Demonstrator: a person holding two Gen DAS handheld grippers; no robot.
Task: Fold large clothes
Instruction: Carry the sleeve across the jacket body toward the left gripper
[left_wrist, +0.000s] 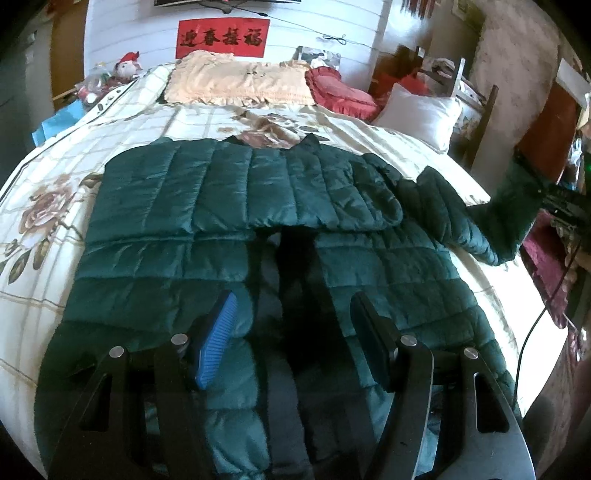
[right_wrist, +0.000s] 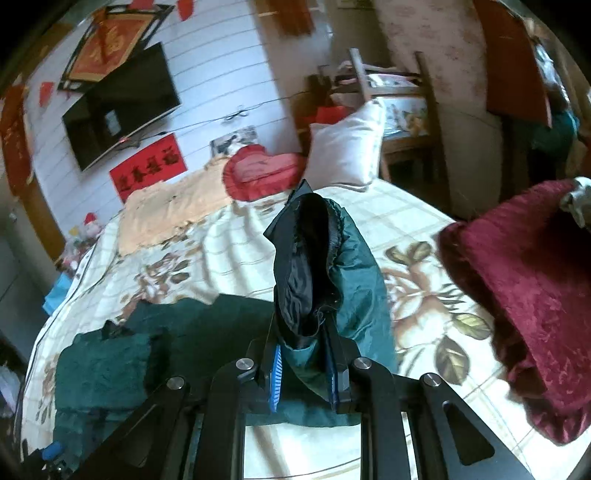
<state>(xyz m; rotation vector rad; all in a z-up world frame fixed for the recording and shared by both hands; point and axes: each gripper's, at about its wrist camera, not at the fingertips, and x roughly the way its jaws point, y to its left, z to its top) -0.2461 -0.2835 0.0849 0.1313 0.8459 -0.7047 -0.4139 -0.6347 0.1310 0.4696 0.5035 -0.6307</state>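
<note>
Right gripper (right_wrist: 304, 363) clamps the sleeve cuff (right_wrist: 314, 258); left gripper (left_wrist: 291, 332) hangs open over the jacket (left_wrist: 221, 206).

The jacket lies spread on the bed (left_wrist: 55, 184) just ahead of and below the left gripper, whose jaws hold nothing. The held sleeve (left_wrist: 458, 218) is stretched off to its right, cuff standing up between the right fingers (right_wrist: 275, 373).
</note>
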